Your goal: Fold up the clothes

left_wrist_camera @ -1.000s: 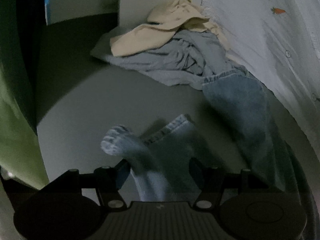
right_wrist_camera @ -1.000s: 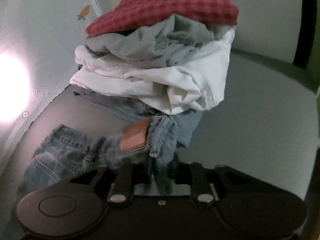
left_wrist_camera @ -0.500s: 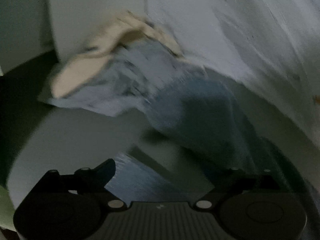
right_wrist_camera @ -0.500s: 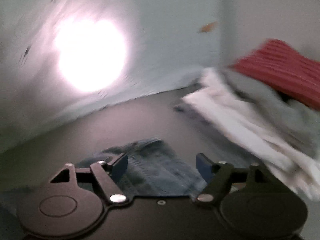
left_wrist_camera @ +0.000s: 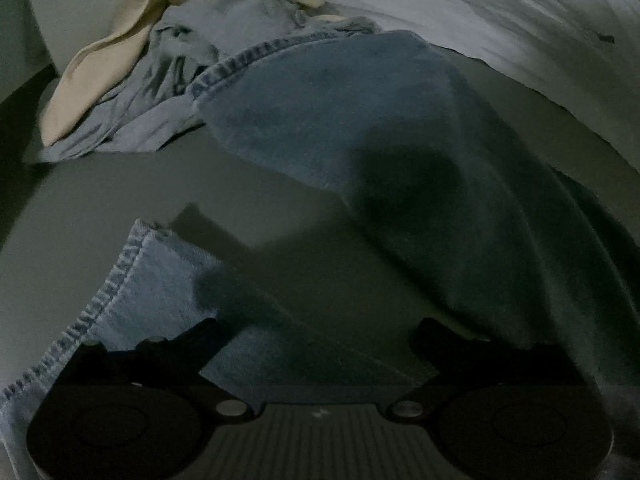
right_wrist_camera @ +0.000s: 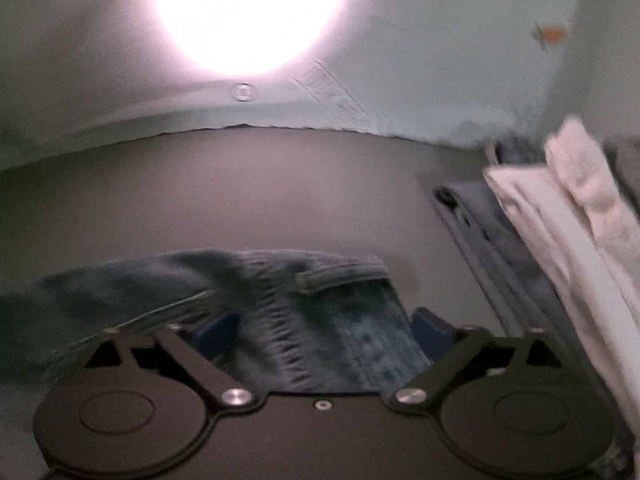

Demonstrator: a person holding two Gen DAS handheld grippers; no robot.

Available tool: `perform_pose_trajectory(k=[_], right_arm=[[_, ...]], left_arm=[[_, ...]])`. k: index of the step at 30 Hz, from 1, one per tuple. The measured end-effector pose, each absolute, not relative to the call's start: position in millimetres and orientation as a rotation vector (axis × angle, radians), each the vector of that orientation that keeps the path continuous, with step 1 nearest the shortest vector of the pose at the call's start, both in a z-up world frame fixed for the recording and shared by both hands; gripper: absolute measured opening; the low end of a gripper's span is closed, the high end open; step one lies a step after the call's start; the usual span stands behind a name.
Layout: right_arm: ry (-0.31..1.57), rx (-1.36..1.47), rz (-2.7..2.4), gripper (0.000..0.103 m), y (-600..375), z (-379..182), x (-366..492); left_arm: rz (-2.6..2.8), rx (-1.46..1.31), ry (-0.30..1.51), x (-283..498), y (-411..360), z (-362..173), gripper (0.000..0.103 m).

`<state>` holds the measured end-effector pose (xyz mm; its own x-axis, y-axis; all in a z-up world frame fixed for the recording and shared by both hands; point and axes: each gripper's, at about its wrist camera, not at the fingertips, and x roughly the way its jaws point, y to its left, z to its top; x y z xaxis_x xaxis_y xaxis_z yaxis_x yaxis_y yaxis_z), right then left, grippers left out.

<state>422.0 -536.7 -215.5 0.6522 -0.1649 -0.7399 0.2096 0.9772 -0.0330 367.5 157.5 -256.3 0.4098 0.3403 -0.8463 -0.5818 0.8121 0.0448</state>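
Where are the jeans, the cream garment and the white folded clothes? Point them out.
jeans (left_wrist_camera: 360, 120): left wrist view, leg panel.
cream garment (left_wrist_camera: 100, 64): left wrist view, lower fold.
white folded clothes (right_wrist_camera: 560, 216): right wrist view, folded edge.

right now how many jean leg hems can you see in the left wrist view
2: one hem at upper middle, beside the crumpled pile; the other hem at lower left, running under the left hand-held gripper, whose jaws are opening. More denim may be hidden.
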Motion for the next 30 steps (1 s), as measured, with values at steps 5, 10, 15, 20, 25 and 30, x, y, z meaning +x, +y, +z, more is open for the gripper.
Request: perform_pose_trajectory(k=[5,10,15,20,25,30], right_arm=[[0.831,0.200,-0.187,0.091,-550,-223,419],[0.792,0.289,-0.217,0.019,-548,-210,408],[0.703,0.183,-0.361,0.011,-560,-191,405],[0.769,0.120,-0.567,0.025,-605,-203,418],[0.768,0.014,-0.549,0.074,-577,-197,410],[0.699,0.019,-0.547,0.094,-529,-184,378]], left_arm=[[0.596,-0.278,0.989,367,158,-257,0.103],[0.600,-0.285,0.996,369,158,-256,0.103],[0.590,-0.287,1.012,371,160,-255,0.103],[0.588,-0.281,0.996,368,159,-255,0.103],[0.586,-0.287,1.010,371,161,-254,0.103],[0.577,-0.298,1.031,375,165,-251,0.103]])
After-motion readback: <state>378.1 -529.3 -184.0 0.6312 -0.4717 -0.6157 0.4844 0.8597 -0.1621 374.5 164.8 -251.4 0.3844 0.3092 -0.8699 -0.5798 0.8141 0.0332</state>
